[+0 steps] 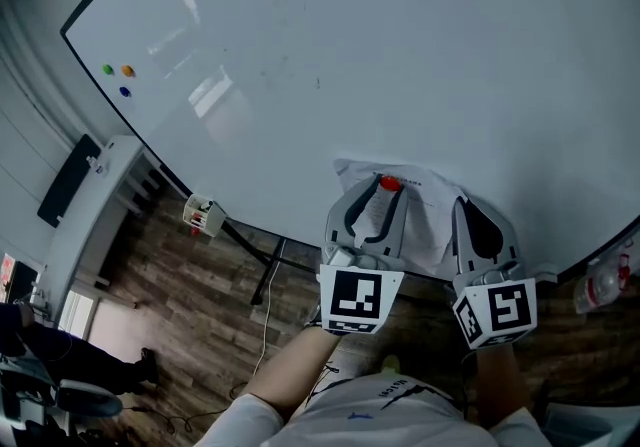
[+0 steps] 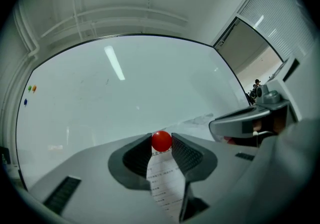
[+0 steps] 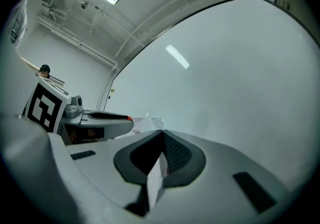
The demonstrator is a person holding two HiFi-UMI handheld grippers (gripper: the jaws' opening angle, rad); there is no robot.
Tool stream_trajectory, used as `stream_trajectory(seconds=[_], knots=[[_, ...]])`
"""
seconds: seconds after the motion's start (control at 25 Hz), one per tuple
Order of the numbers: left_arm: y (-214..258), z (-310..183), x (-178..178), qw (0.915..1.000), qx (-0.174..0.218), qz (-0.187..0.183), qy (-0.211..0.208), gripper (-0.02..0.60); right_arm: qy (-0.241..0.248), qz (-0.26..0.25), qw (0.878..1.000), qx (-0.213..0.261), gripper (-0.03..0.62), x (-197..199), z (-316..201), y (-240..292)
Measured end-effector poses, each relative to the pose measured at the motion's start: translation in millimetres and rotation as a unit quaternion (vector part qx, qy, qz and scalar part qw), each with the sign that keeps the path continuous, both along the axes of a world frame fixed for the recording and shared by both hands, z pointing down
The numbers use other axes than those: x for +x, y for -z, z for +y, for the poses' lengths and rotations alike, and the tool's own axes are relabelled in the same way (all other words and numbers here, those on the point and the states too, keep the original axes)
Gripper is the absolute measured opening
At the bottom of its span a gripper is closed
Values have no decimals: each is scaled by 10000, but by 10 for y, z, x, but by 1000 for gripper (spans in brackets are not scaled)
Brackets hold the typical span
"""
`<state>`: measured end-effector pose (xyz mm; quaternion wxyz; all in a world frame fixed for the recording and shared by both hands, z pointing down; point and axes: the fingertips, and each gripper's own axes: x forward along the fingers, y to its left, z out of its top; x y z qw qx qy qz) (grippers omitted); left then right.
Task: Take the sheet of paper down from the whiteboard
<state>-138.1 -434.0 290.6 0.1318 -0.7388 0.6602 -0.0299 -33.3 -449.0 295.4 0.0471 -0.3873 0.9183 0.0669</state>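
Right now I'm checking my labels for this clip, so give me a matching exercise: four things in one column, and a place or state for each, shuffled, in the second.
Things:
1. left gripper
2. right gripper
3. orange magnet
4. sheet of paper

Places or states:
A. far off near the whiteboard edge, beside the green magnet
B. jaws closed on the paper's edge
C. on the whiteboard under the red magnet
D. jaws gripping the red magnet

Pairs: 1-D, 2-B, 3-A, 4-C
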Motion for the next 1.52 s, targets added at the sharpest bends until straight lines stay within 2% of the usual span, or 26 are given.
stream_trajectory(seconds=[0.52, 1.04, 1.52], knots=[[-389, 625, -66, 9983, -363, 209, -395, 133, -172, 76, 9995, -247, 14, -4, 569, -276], [-630, 1478, -66, 9929, -634, 405, -926, 133, -623, 179, 9971, -393, 14, 46, 1436, -442], [-743, 2258, 11, 9864, -784, 644, -1291, 133, -708, 132, 9946, -744, 12, 193, 2231, -618]])
